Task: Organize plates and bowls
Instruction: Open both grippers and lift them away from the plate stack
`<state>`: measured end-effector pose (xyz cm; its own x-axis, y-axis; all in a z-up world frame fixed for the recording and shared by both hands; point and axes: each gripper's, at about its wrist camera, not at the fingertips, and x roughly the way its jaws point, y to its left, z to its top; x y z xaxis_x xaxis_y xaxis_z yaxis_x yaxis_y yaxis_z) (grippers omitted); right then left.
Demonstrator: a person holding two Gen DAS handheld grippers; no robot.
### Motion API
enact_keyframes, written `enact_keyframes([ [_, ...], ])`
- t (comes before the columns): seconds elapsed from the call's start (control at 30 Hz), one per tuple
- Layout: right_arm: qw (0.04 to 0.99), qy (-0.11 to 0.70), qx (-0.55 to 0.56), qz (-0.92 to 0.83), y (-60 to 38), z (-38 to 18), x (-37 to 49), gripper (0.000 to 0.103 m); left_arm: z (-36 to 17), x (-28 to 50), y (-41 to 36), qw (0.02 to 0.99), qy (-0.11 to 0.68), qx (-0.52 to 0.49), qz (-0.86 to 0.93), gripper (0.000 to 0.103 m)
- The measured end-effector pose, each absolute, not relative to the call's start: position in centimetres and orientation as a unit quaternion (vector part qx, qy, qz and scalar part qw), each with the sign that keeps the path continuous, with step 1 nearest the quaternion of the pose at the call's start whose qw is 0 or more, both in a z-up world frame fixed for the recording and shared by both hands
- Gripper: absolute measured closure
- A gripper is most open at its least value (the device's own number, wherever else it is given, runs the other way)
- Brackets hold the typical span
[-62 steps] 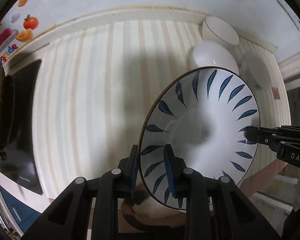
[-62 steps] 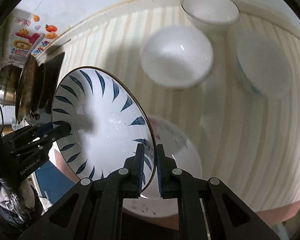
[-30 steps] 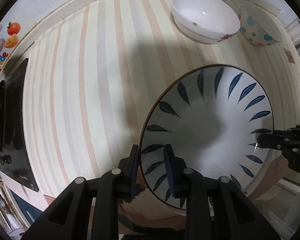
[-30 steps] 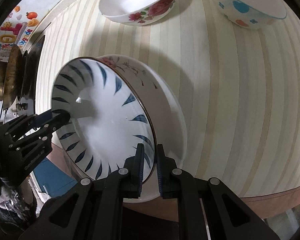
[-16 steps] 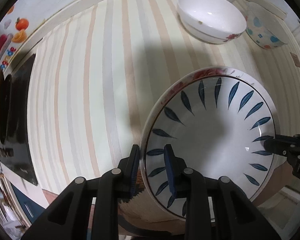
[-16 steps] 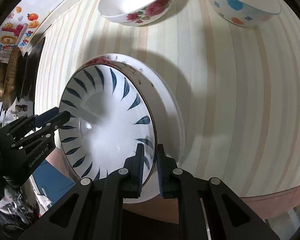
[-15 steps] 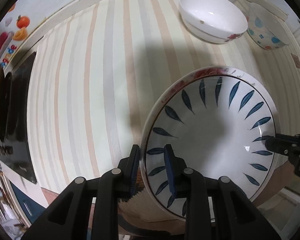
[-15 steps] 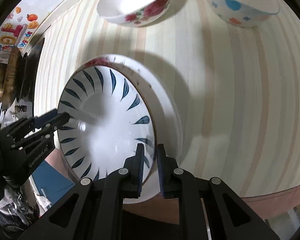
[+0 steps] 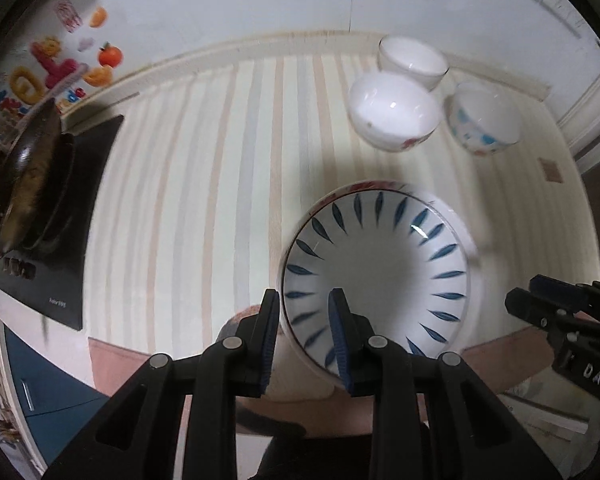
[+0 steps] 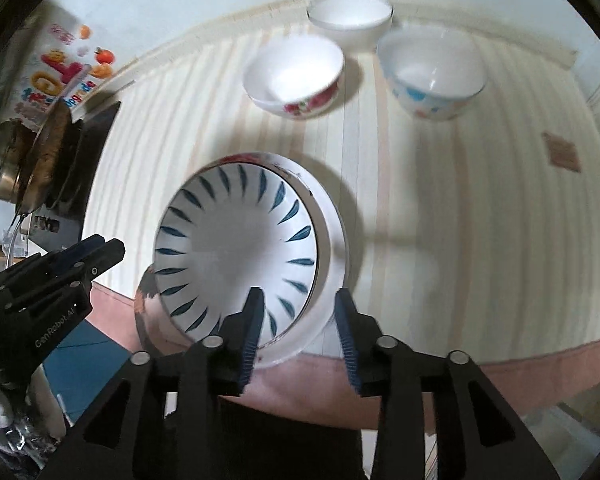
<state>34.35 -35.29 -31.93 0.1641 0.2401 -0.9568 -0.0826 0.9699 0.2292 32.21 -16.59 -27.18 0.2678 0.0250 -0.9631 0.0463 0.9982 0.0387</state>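
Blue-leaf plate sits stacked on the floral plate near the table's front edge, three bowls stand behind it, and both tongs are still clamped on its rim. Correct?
Not quite. The blue-leaf plate does sit on the floral plate with three bowls behind, but both tongs are open. The right wrist view shows the right tongs spread wide; the left wrist view shows the left tongs parted around the rim without pinching.

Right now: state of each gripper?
Left gripper: open, fingers straddling the rim of the blue-leaf plate, not clamping it.
Right gripper: open, holding nothing; the plate rests on the floral plate.
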Motion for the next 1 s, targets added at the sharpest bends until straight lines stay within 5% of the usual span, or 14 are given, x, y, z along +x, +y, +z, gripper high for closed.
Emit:
enact_keyframes([
  [0.1,0.781,0.614,0.058,0.100,-35.2,-29.2,32.1,0.040,-25.4,30.4,-16.0,0.808,0.588,0.029,-0.017,0.076],
  [0.37,0.824,0.559,0.053,0.075,-34.4,-22.8,25.4,0.022,-21.4,24.8,-15.2,0.837,0.545,0.032,-0.033,0.063],
  [0.5,0.837,0.543,0.042,0.059,-33.8,-20.9,22.3,0.015,-19.7,22.6,-14.7,0.850,0.525,0.033,-0.040,0.024],
  [0.53,0.840,0.539,0.040,0.056,-33.6,-20.5,21.6,0.015,-19.3,22.1,-14.6,0.853,0.519,0.034,-0.039,0.021],
  [1.0,0.850,0.520,0.056,0.057,-33.5,-17.8,15.8,0.013,-17.6,19.1,-15.1,0.862,0.504,0.026,-0.055,0.017],
])
